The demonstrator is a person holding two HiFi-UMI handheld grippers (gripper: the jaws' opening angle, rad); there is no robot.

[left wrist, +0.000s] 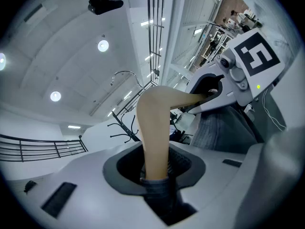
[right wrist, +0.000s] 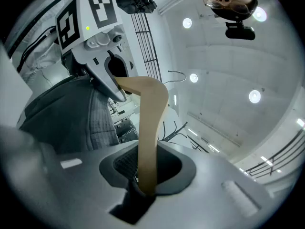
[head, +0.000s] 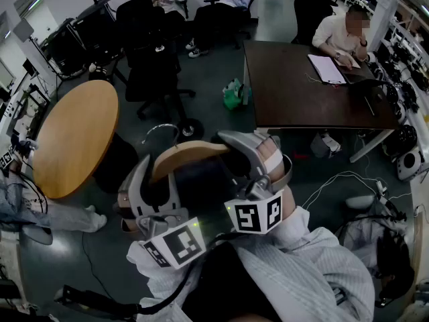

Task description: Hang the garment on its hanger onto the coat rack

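A curved wooden hanger (head: 188, 154) with a metal hook (head: 161, 130) carries a dark grey garment (head: 201, 180). Both grippers hold it low in front of me, tilted upward. My left gripper (head: 151, 183) is shut on the hanger's left arm (left wrist: 155, 123), with some garment fabric pinched at the pads. My right gripper (head: 253, 158) is shut on the right arm (right wrist: 150, 113). Both gripper views show the ceiling, the hook (left wrist: 125, 74) (right wrist: 177, 73) and the garment (left wrist: 219, 128) (right wrist: 71, 113). A black coat rack (left wrist: 121, 128) (right wrist: 174, 128) stands small and far behind the hanger.
A round wooden table (head: 77, 136) stands at the left and a dark desk (head: 301, 86) with a seated person (head: 338, 35) at the right. Black office chairs (head: 151, 59) and a green bag (head: 234, 94) lie ahead. Cables (head: 335, 180) trail over the floor at the right.
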